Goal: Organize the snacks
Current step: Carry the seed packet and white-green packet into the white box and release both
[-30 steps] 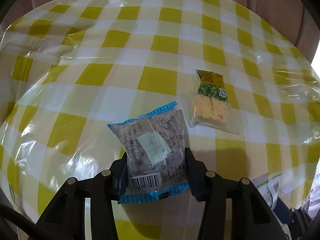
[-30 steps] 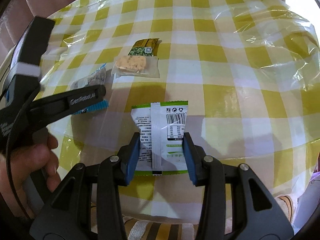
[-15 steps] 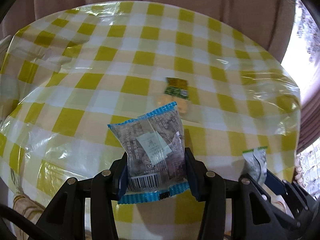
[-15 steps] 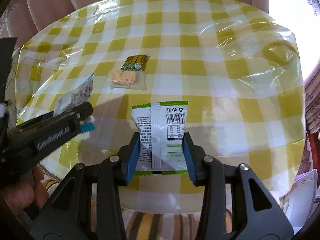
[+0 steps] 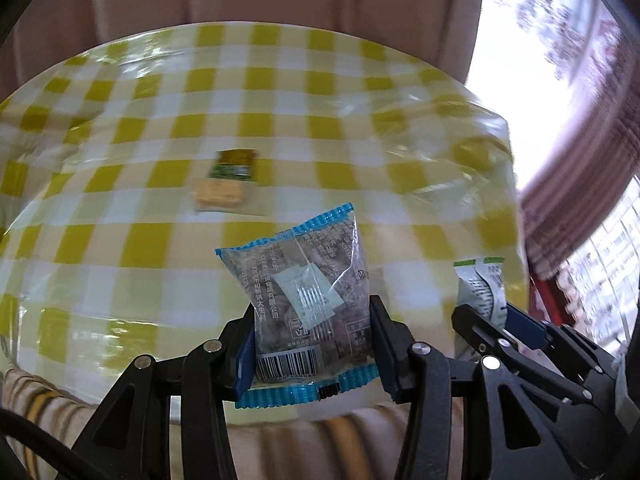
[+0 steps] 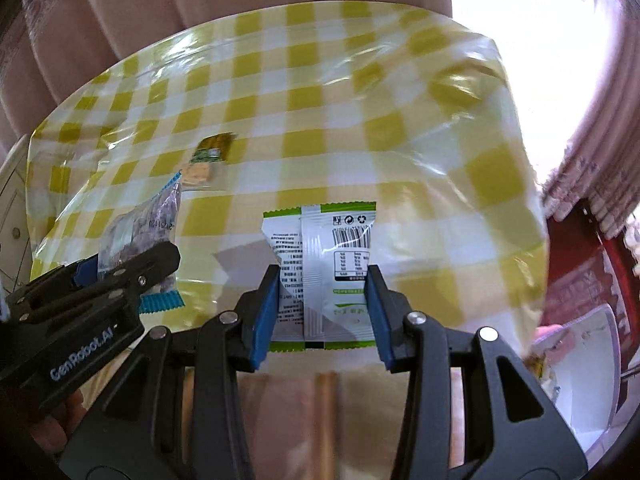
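Blue-edged packet (image 5: 308,300) pinched by left gripper (image 5: 312,344), white packet (image 6: 320,272) by right gripper (image 6: 322,316); one cracker pack (image 5: 226,184) on the tablecloth (image 5: 120,200).

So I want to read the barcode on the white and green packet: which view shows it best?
The right wrist view: the white and green packet faces the camera, barcode up, clamped in the right tool. The left wrist view shows only its top edge.

Three snack packets (image 5: 304,300) (two held).
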A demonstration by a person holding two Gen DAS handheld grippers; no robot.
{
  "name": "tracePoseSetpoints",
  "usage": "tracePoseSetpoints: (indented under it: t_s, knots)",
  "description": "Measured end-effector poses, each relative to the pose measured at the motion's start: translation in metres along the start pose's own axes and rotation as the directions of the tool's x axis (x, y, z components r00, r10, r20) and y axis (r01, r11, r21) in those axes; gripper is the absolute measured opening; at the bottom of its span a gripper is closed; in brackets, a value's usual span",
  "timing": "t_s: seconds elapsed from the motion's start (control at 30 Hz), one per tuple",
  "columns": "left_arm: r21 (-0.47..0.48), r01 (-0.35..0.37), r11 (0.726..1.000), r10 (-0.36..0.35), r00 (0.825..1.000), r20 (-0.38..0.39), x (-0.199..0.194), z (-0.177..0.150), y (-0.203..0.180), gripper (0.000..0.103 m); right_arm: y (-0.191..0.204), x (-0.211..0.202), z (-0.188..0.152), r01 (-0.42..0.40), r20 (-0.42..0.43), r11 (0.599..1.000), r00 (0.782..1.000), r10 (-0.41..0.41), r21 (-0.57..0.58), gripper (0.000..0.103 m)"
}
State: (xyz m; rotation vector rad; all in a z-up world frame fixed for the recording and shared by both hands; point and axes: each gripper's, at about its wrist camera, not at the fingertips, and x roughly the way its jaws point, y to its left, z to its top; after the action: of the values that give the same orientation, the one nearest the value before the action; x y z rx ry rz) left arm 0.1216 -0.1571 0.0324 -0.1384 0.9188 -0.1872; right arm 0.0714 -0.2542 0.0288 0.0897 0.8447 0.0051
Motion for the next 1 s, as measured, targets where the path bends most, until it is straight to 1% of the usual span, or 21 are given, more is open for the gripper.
tracePoseSetpoints:
  t_s: [0.2, 0.33, 0.47, 0.57, 0.7, 0.77, 0.8, 0.83, 0.93, 1.0]
  knots:
    - [0.101, 0.082, 0.991, -0.08, 0.996, -0.029, 0.002, -0.013, -0.061, 0.049, -0.057, -0.019, -0.016, 0.058, 0.004, 0.996, 0.998, -0.058, 0.074, 0.045]
    - [0.175, 0.139, 0.975, -0.129, 0.989, -0.066, 0.007, -0.026, -0.103, 0.049, -0.098, -0.032, -0.027, 0.107, 0.003, 0.986, 0.994, -0.108, 0.128, 0.045]
    - [0.246, 0.2, 0.948, -0.18, 0.978, -0.102, 0.009, -0.037, -0.145, 0.05, -0.146, -0.042, -0.043, 0.171, -0.016, 0.966, 0.985, -0.172, 0.192, 0.045]
    - [0.291, 0.246, 0.924, -0.213, 0.967, -0.142, 0.012, -0.048, -0.172, 0.05, -0.181, -0.046, -0.057, 0.219, -0.04, 0.945, 0.976, -0.216, 0.242, 0.046]
    - [0.344, 0.299, 0.89, -0.243, 0.95, -0.199, 0.019, -0.064, -0.204, 0.05, -0.218, -0.046, -0.075, 0.281, -0.082, 0.916, 0.96, -0.269, 0.285, 0.046]
    - [0.364, 0.323, 0.874, -0.253, 0.94, -0.227, 0.023, -0.072, -0.219, 0.05, -0.236, -0.046, -0.084, 0.307, -0.103, 0.901, 0.952, -0.289, 0.307, 0.046]
    - [0.367, 0.34, 0.866, -0.262, 0.933, -0.247, 0.025, -0.075, -0.225, 0.05, -0.242, -0.046, -0.086, 0.317, -0.11, 0.895, 0.948, -0.298, 0.314, 0.046]
    - [0.372, 0.352, 0.859, -0.265, 0.927, -0.265, 0.027, -0.079, -0.231, 0.05, -0.251, -0.046, -0.09, 0.329, -0.119, 0.888, 0.944, -0.306, 0.322, 0.046]
    - [0.388, 0.368, 0.845, -0.263, 0.917, -0.299, 0.031, -0.087, -0.244, 0.05, -0.274, -0.046, -0.102, 0.361, -0.151, 0.866, 0.932, -0.328, 0.347, 0.046]
    - [0.399, 0.379, 0.835, -0.259, 0.91, -0.324, 0.035, -0.092, -0.252, 0.05, -0.285, -0.046, -0.109, 0.372, -0.164, 0.855, 0.928, -0.334, 0.362, 0.046]
